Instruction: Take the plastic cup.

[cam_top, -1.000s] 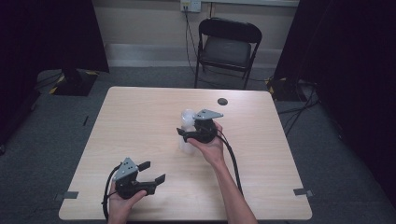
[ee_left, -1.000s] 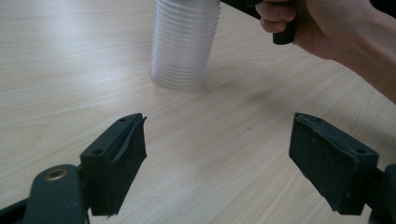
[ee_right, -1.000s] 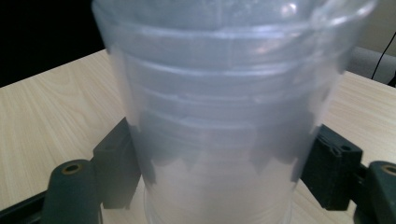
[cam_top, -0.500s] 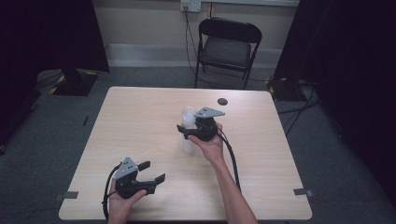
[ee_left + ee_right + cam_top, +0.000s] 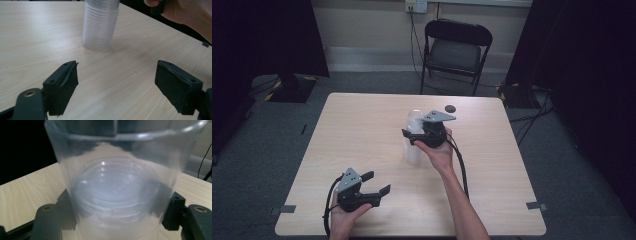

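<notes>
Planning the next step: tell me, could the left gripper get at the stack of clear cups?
Probably yes: the left gripper is open, bare table lies between it and the stack of clear cups; the right gripper already straddles the top.

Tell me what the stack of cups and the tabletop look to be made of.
The tall stack of clear ribbed cups looks like thin translucent plastic: the table and the right gripper's black fingers show through the wall, and highlights glint on the nested rims. The pale square tabletop looks like wood-grain laminate with a smooth satin finish, streaked and softly reflective; solid wood cannot be ruled out.
</notes>
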### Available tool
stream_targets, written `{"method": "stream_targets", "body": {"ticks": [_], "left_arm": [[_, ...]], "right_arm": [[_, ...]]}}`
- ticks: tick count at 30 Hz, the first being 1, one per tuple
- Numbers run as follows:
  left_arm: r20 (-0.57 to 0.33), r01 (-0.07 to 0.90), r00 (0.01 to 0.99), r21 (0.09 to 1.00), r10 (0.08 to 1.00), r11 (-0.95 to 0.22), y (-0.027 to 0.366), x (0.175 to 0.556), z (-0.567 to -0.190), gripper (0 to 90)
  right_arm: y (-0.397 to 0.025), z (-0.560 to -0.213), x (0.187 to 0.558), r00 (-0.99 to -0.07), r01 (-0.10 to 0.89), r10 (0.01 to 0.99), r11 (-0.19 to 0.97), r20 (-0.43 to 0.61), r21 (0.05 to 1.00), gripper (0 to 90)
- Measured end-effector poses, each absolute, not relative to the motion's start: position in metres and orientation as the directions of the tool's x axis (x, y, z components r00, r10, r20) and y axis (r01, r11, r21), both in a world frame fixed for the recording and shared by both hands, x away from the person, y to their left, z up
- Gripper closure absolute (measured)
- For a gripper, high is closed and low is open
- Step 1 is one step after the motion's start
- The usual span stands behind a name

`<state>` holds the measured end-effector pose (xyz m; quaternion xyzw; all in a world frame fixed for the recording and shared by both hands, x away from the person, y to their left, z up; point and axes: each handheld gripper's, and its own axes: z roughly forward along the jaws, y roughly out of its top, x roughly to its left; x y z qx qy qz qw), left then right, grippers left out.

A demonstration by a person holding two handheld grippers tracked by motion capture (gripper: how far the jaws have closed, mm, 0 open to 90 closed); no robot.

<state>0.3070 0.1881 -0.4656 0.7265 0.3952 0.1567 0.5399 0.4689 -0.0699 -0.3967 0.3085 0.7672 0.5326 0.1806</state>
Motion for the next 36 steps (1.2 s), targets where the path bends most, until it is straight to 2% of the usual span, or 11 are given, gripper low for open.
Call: {"method": "stream_targets", "body": {"ticks": [11,20,33,36], "left_arm": [[-0.169,0.357,0.651,0.928,0.74,-0.102,0.184,0.305,-0.466,17.6],[-0.185,0.397,0.644,0.91,0.743,-0.117,0.184,0.307,-0.468,21.4],[-0.175,0.378,0.669,0.917,0.723,-0.128,0.179,0.308,-0.467,22.2],[-0.166,0.365,0.669,0.922,0.724,-0.127,0.178,0.308,-0.467,25.7]], "right_arm": [[-0.07,-0.38,0.471,-0.744,0.29,0.664,0.222,0.073,0.931,31.5],[-0.072,-0.365,0.47,-0.739,0.254,0.671,0.185,0.067,0.949,32.4],[-0.076,-0.345,0.462,-0.745,0.239,0.662,0.142,0.088,0.961,32.8],[-0.079,-0.342,0.461,-0.736,0.24,0.671,0.14,0.086,0.961,33.1]]}}
